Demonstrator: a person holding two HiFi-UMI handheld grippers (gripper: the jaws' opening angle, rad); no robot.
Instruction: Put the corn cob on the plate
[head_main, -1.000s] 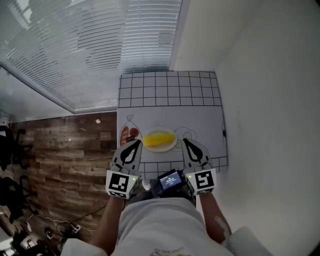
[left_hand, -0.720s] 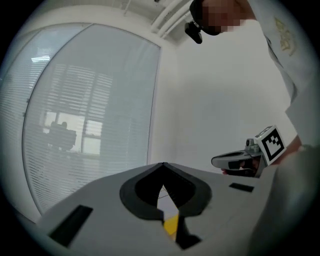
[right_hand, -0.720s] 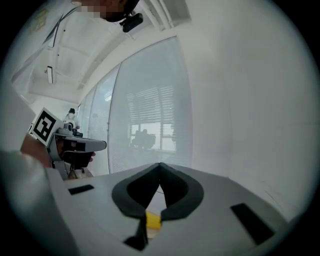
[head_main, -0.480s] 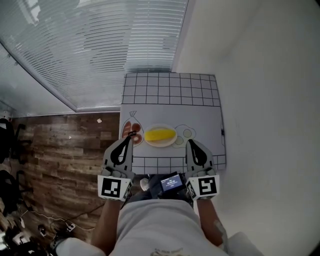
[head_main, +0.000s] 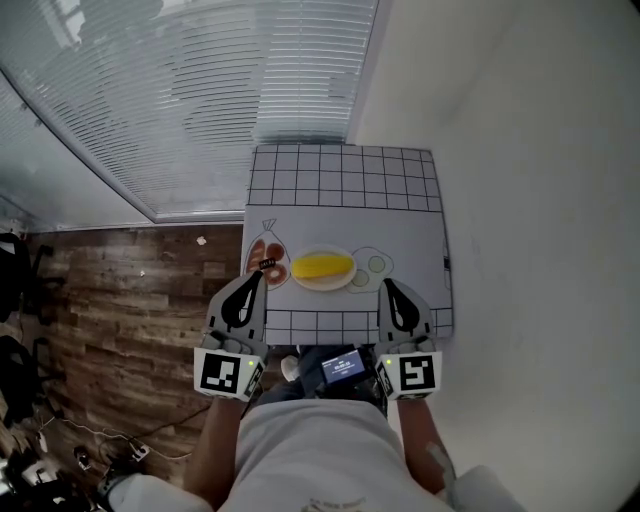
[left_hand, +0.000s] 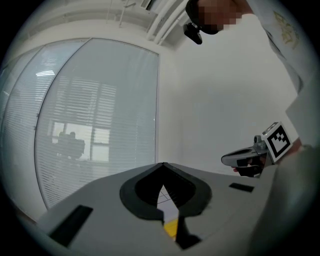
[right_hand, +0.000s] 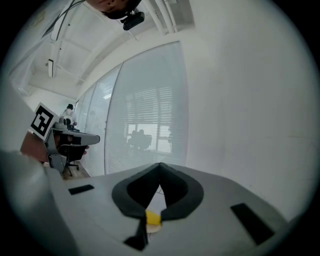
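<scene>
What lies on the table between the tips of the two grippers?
The white plate with the yellow corn cob on it, seen in the head view between the left gripper and the right gripper.

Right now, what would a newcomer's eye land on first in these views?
The yellow corn cob stands out first, lying on the white plate at the middle of the gridded mat. The left gripper and right gripper hang at its near side, both shut and empty.

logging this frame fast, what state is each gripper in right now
Left gripper: closed, holding nothing.
Right gripper: closed, holding nothing.
</scene>
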